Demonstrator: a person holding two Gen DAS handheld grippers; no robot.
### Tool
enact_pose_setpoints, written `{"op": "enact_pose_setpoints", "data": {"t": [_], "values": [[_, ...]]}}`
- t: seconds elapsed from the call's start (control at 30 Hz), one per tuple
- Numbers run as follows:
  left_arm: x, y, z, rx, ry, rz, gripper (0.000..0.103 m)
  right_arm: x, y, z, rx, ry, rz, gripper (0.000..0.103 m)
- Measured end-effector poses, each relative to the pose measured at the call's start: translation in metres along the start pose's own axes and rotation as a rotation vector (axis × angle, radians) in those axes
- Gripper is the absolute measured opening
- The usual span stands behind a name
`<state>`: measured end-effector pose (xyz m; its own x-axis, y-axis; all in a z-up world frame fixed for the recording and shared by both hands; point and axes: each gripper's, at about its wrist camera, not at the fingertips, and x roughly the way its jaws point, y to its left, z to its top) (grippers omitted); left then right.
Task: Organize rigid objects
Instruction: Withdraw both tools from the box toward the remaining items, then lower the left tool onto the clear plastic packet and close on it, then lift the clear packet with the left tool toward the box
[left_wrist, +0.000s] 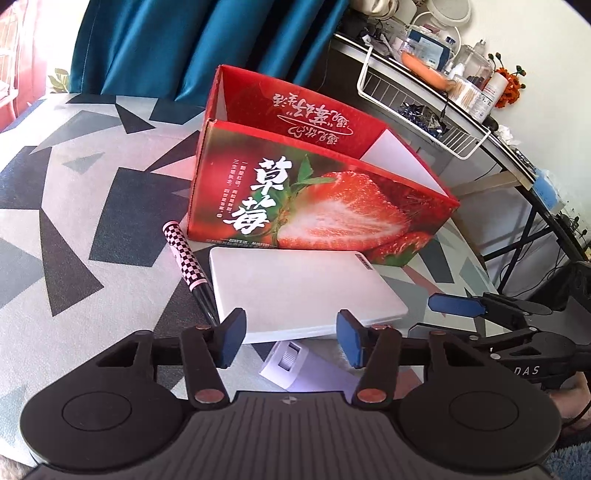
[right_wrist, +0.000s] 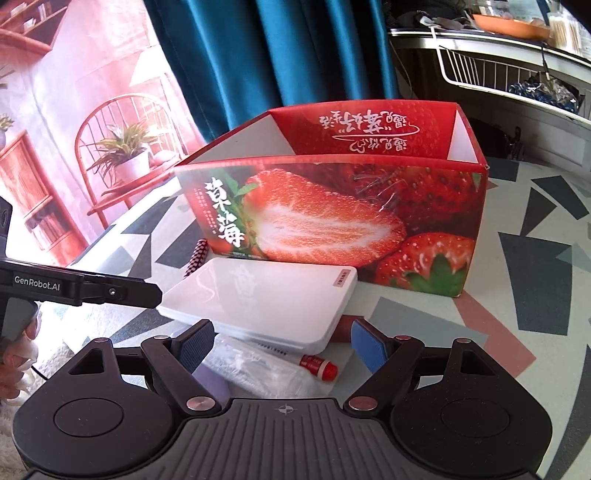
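Note:
A red strawberry box (left_wrist: 314, 192) stands open on the patterned table; it also shows in the right wrist view (right_wrist: 343, 218). A flat white case (left_wrist: 299, 288) lies in front of it, seen too in the right wrist view (right_wrist: 258, 299). A checkered pen (left_wrist: 188, 258) lies left of the case. A small white device (left_wrist: 291, 360) lies under the case's near edge. A red-capped tube (right_wrist: 317, 365) and a clear wrapped item (right_wrist: 255, 365) lie below the case. My left gripper (left_wrist: 290, 341) is open at the case's near edge. My right gripper (right_wrist: 282, 347) is open just before the case.
A blue curtain (left_wrist: 207, 40) hangs behind the table. A desk with a white wire basket (left_wrist: 413, 107) and bottles stands at the right. The right gripper shows at the right of the left wrist view (left_wrist: 480, 310); the left gripper shows at the left of the right wrist view (right_wrist: 81, 288).

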<state>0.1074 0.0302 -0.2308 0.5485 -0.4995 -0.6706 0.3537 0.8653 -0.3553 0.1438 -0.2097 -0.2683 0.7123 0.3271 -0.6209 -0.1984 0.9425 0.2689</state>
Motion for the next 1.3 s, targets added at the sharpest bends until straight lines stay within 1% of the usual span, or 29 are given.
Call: {"op": "enact_pose_setpoints", "data": {"t": [0.13, 0.27, 0.33, 0.4, 0.5, 0.57, 0.6, 0.63, 0.7, 0.73, 0.8, 0.97, 1.13, 1.3], "values": [[-0.002, -0.019, -0.006, 0.057, 0.005, -0.048, 0.049, -0.010, 0.009, -0.005, -0.031, 0.006, -0.019, 0.079], [0.012, -0.035, -0.011, 0.088, 0.050, -0.080, 0.049, -0.017, 0.017, -0.012, -0.089, 0.029, -0.051, 0.078], [0.021, -0.040, -0.012, 0.091, 0.072, -0.091, 0.049, -0.015, 0.018, -0.016, -0.116, 0.053, -0.066, 0.071], [0.029, -0.044, -0.011, 0.094, 0.090, -0.103, 0.049, -0.009, 0.015, -0.018, -0.123, 0.080, -0.071, 0.060], [0.041, -0.049, -0.012, 0.086, 0.123, -0.123, 0.049, -0.005, 0.012, -0.021, -0.109, 0.092, -0.054, 0.054], [0.047, -0.051, -0.014, 0.073, 0.144, -0.137, 0.049, -0.003, 0.012, -0.022, -0.113, 0.101, -0.046, 0.044], [0.051, -0.052, -0.015, 0.067, 0.152, -0.143, 0.049, -0.002, 0.013, -0.023, -0.118, 0.105, -0.046, 0.041], [0.054, -0.053, -0.015, 0.072, 0.151, -0.138, 0.049, -0.001, 0.013, -0.024, -0.121, 0.107, -0.044, 0.039], [0.058, -0.055, -0.015, 0.089, 0.144, -0.119, 0.049, -0.001, 0.012, -0.025, -0.119, 0.101, -0.043, 0.030], [0.060, -0.055, -0.015, 0.082, 0.146, -0.116, 0.049, -0.001, 0.011, -0.025, -0.119, 0.101, -0.044, 0.028], [0.064, -0.054, -0.014, 0.063, 0.150, -0.118, 0.048, -0.001, 0.009, -0.025, -0.115, 0.103, -0.043, 0.027], [0.067, -0.054, -0.013, 0.054, 0.147, -0.121, 0.049, 0.000, 0.007, -0.026, -0.107, 0.105, -0.045, 0.027], [0.069, -0.053, -0.011, 0.044, 0.146, -0.134, 0.054, 0.002, 0.008, -0.027, -0.115, 0.109, -0.054, 0.027], [0.072, -0.045, -0.008, -0.031, 0.161, -0.160, 0.057, 0.003, 0.008, -0.026, -0.117, 0.110, -0.057, 0.027]]}}
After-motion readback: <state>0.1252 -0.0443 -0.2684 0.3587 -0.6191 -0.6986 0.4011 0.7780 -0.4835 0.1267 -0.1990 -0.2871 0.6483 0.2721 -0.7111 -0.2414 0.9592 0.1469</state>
